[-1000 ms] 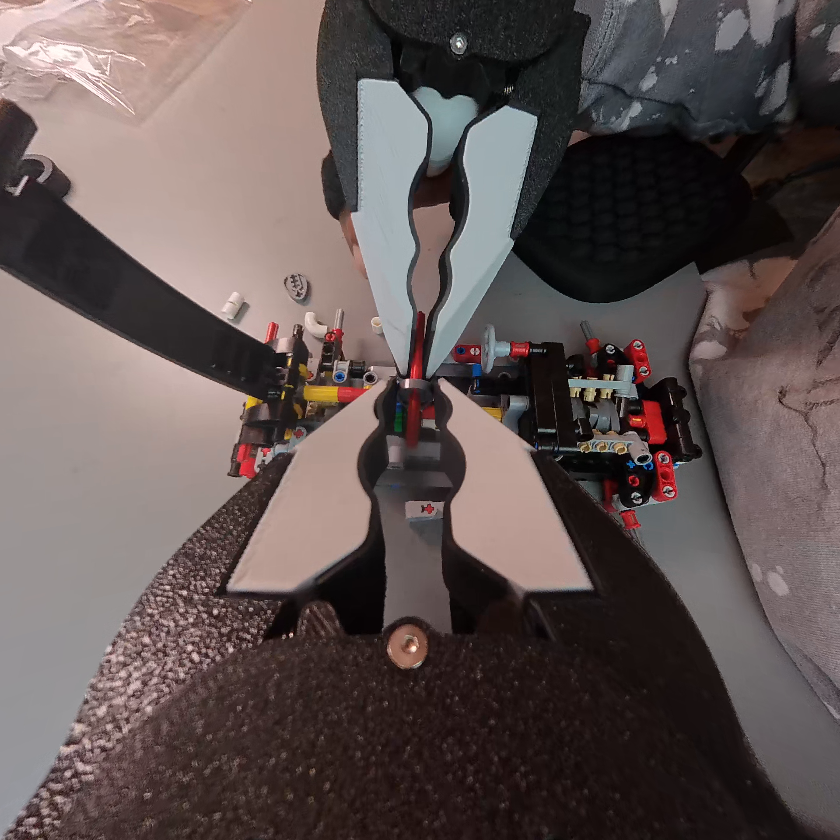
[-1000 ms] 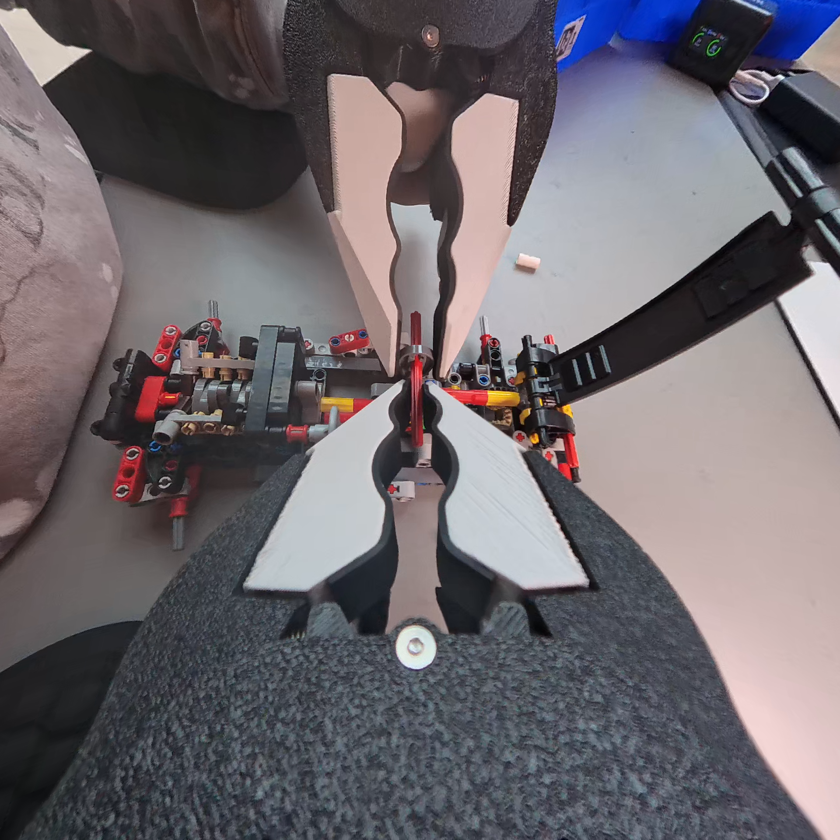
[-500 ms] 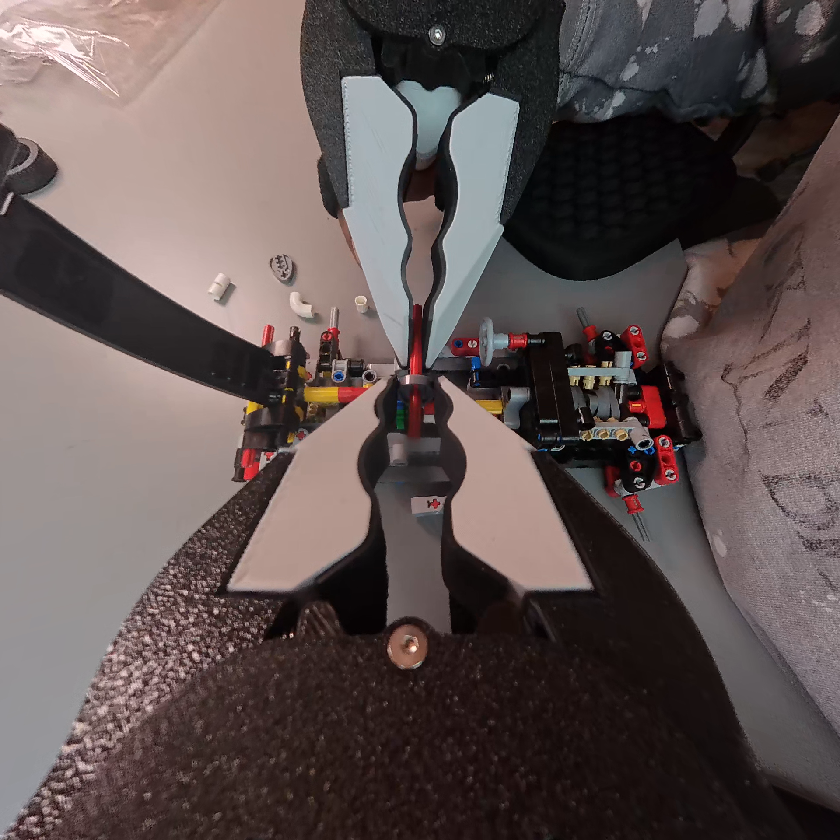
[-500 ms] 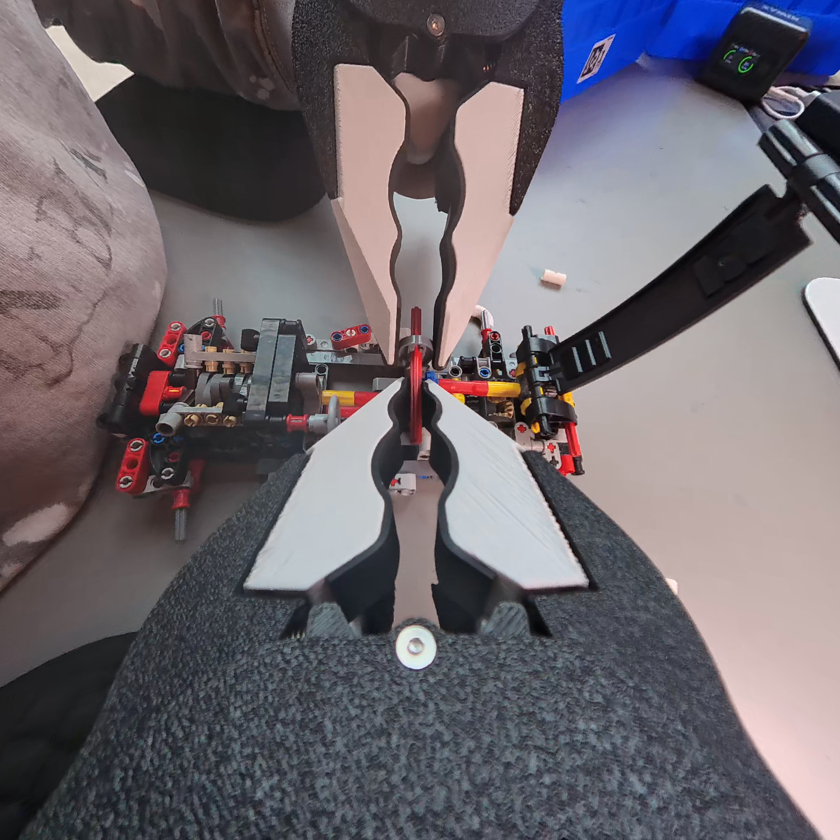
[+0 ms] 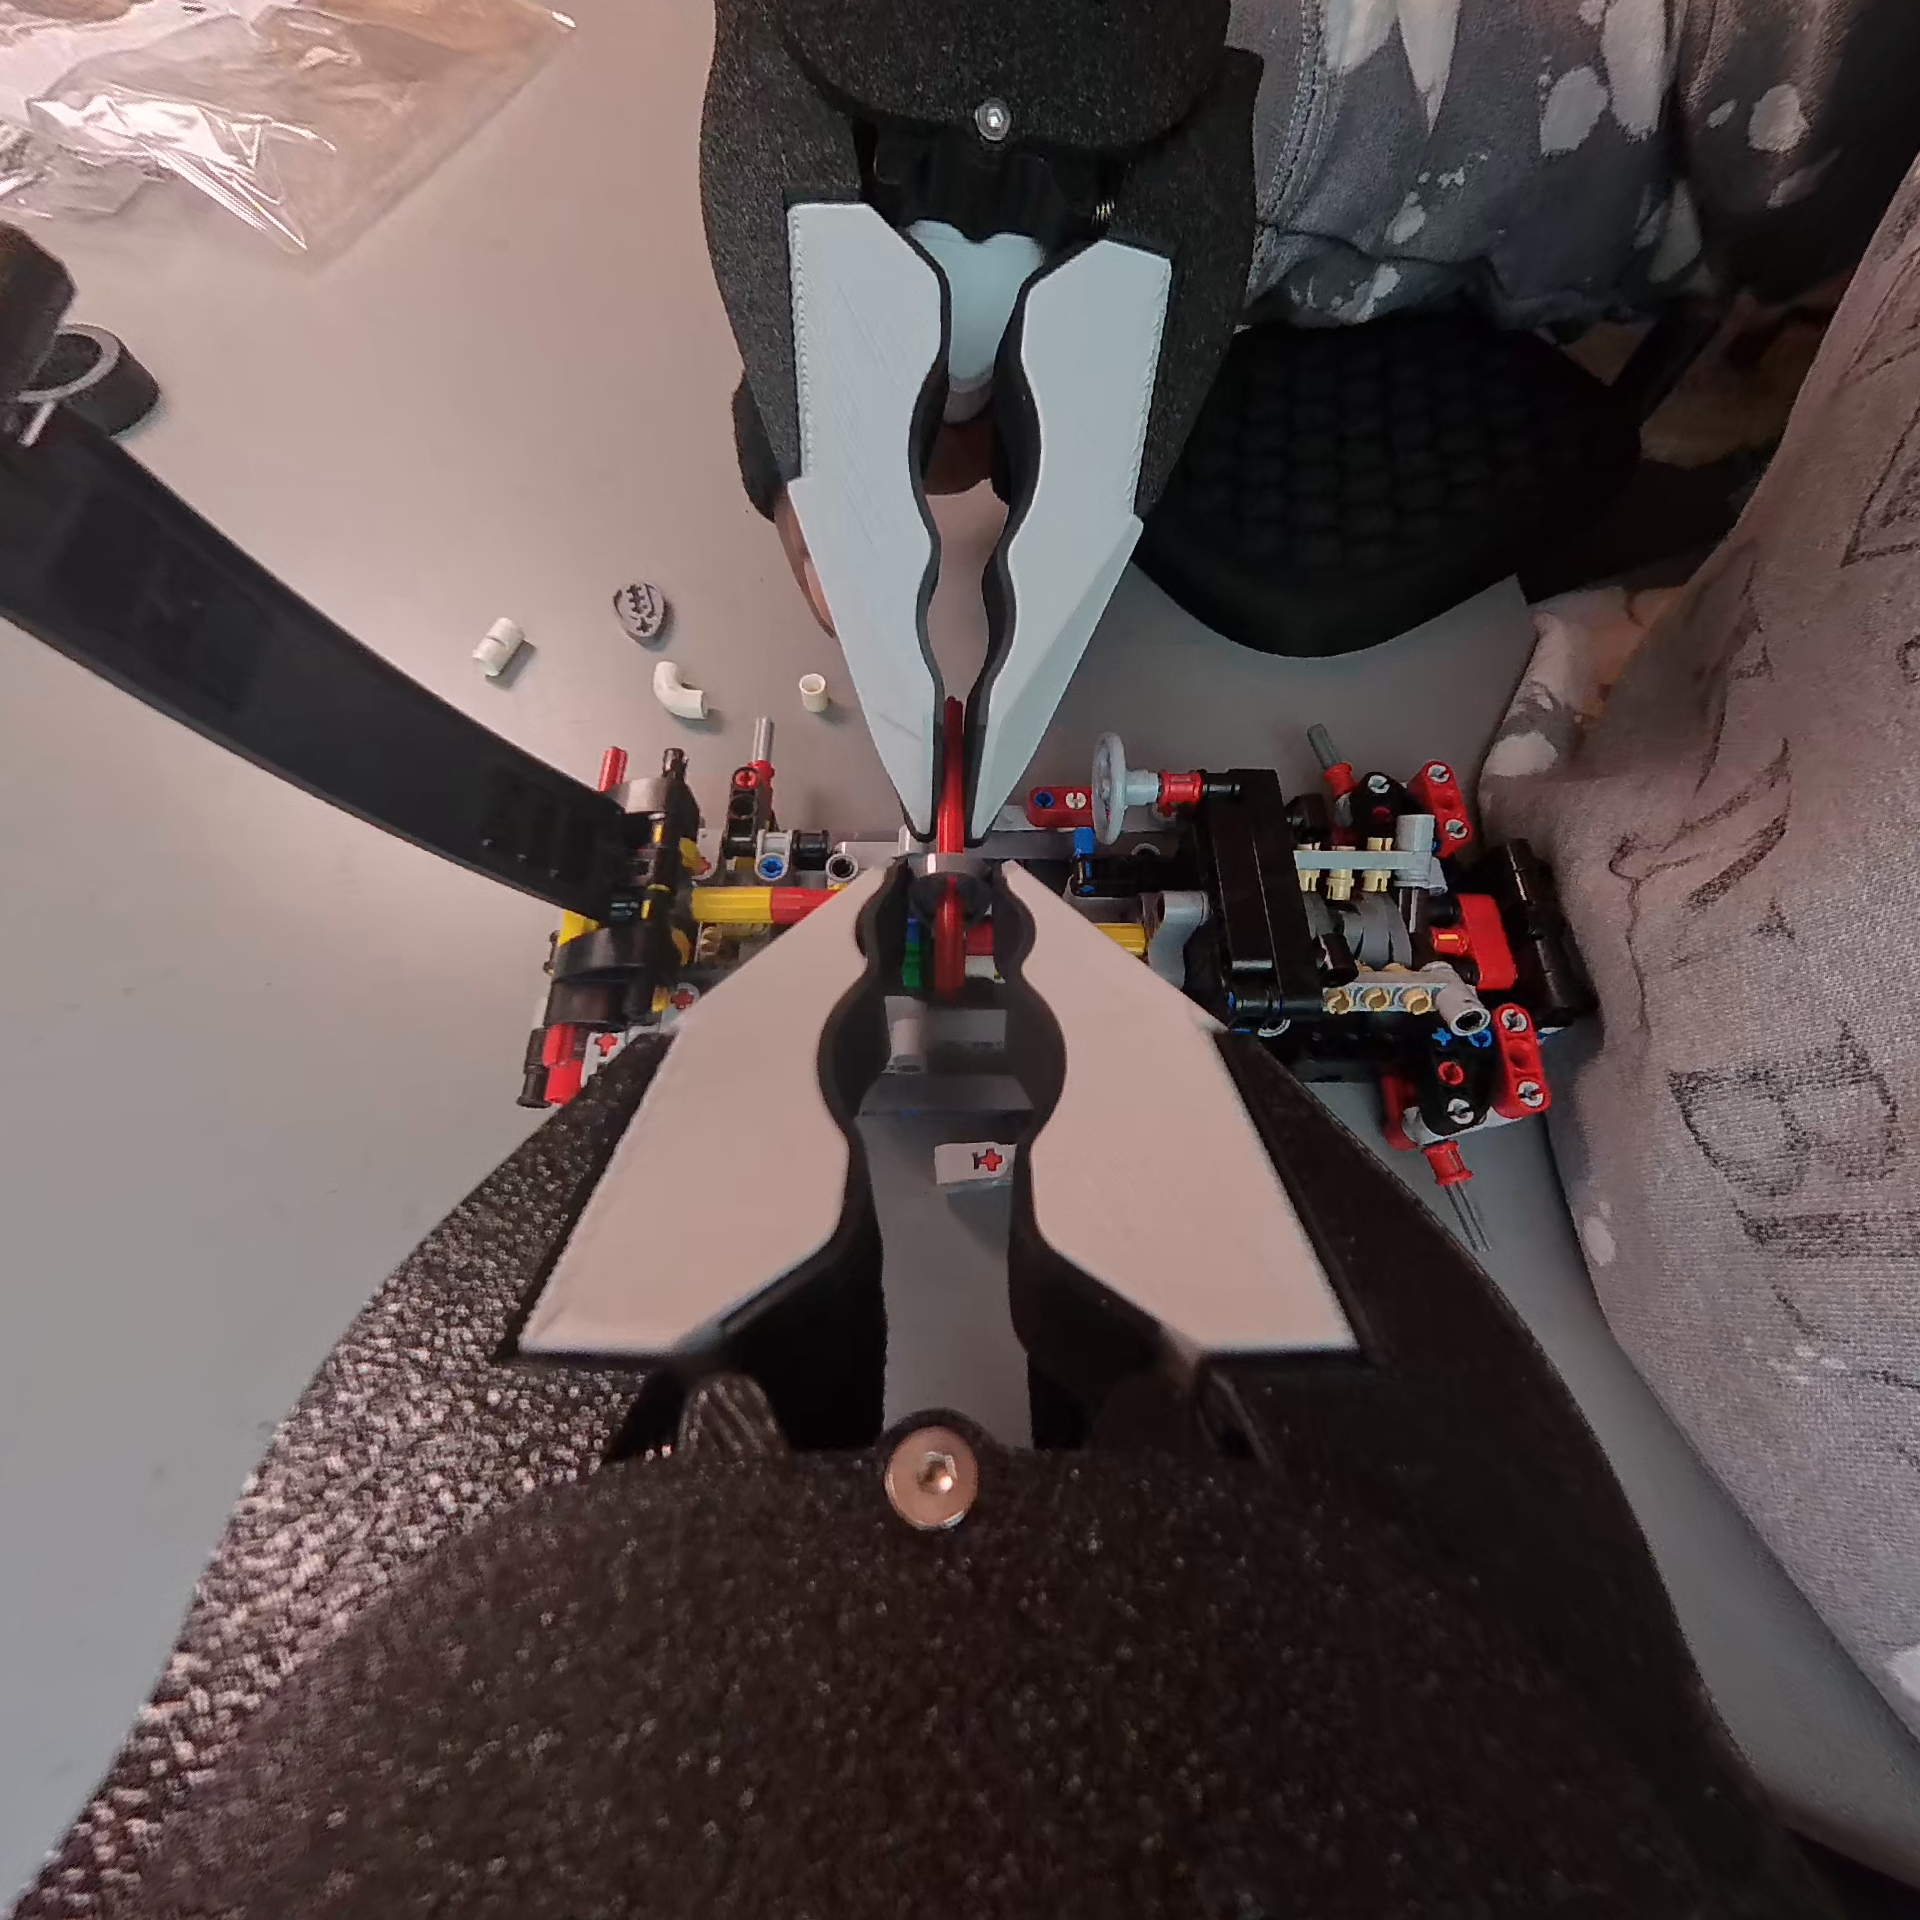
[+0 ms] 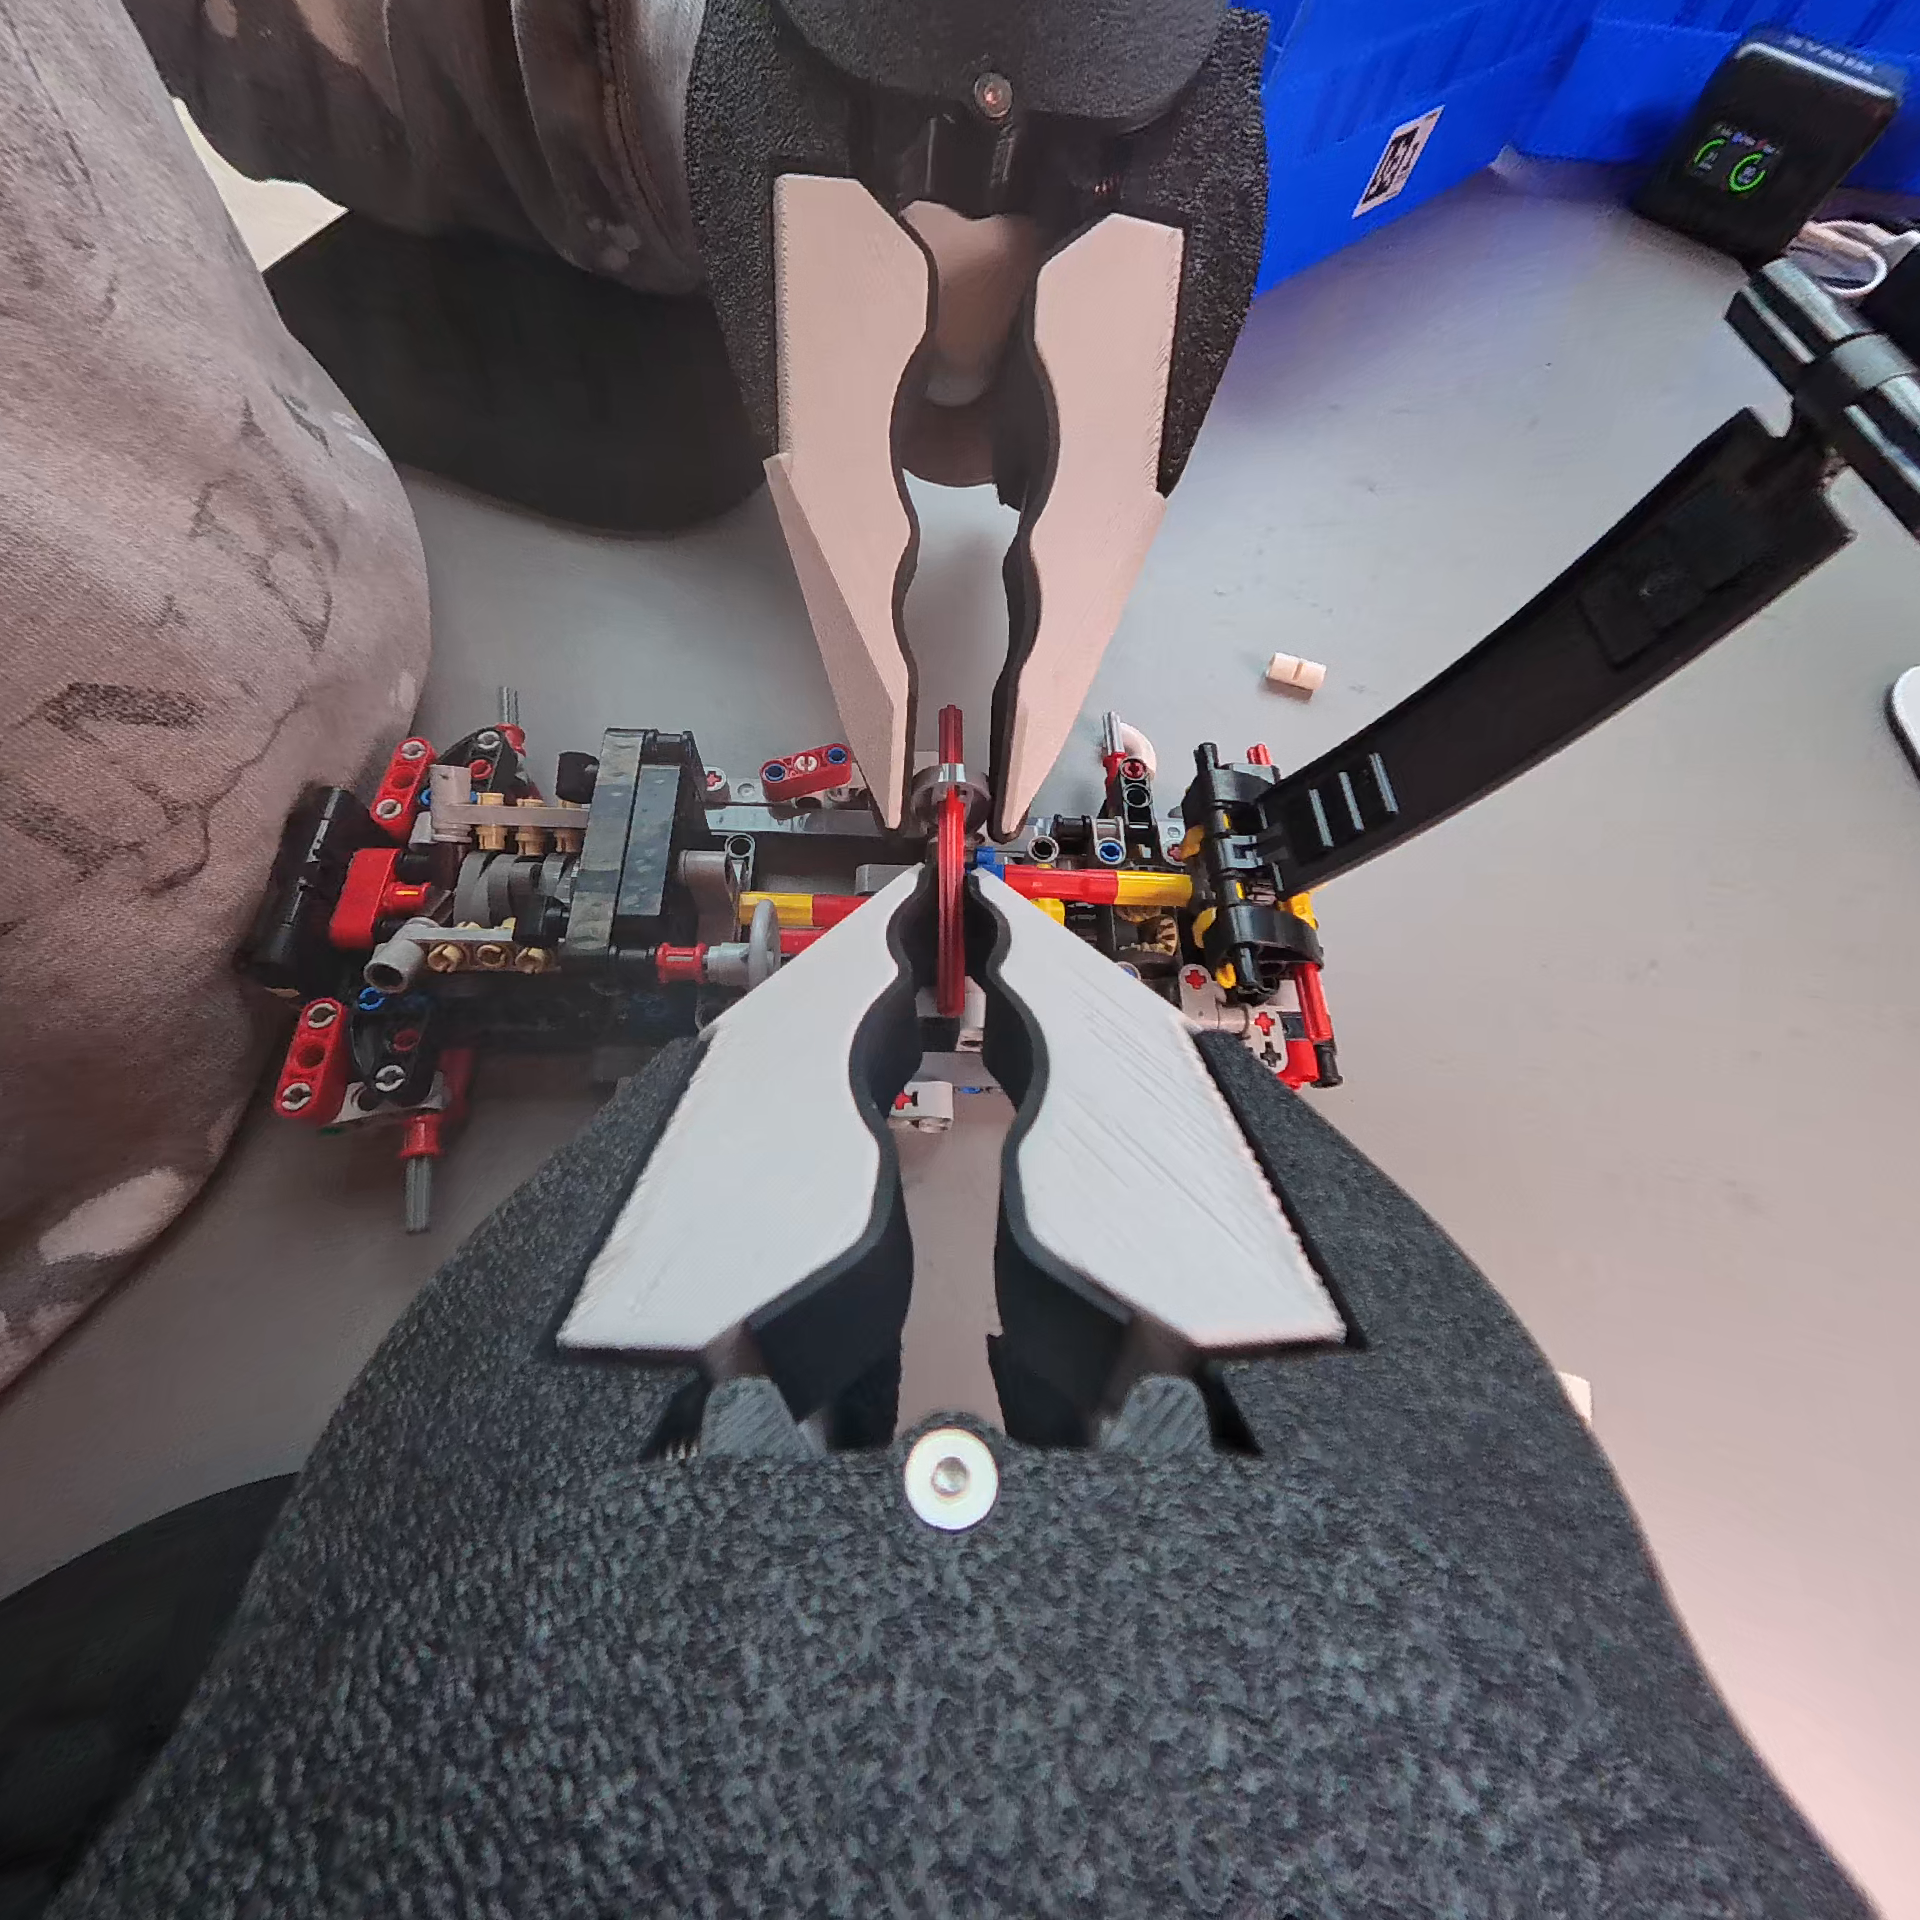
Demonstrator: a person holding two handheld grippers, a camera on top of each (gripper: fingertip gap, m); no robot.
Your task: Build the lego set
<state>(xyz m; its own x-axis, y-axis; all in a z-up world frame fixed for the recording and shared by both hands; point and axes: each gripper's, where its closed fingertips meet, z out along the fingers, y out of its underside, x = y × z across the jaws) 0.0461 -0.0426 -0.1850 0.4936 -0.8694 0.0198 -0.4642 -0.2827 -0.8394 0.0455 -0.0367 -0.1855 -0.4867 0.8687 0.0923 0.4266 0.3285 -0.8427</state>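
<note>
The part-built lego chassis (image 5: pixel 1257 894), black, red, grey and yellow, lies across the grey table; it also shows in the right wrist view (image 6: pixel 623 831). A thin red piece (image 6: pixel 948 935) stands upright on edge at its middle. My right gripper (image 6: pixel 948 883) is shut on this red piece; in the left wrist view it (image 5: pixel 948 821) comes in from the far side. My left gripper (image 5: pixel 948 883) faces it from the opposite side, with its jaws closed against a small grey bush (image 6: pixel 945 805) at the red piece's base.
A long black strap (image 5: pixel 260 665) runs from the chassis end off the table. Small loose white pieces (image 5: pixel 681 691) and a tan one (image 6: pixel 1296 673) lie near the chassis. Plastic bags (image 5: pixel 208 114), a blue bin (image 6: pixel 1455 104) and a person's grey sleeve (image 5: pixel 1714 935) border the area. My two grippers' fingertips are within a few centimetres of each other.
Both grippers keep their holds at the middle of the chassis. The views have shifted slightly; the chassis and loose pieces stay where they were.
</note>
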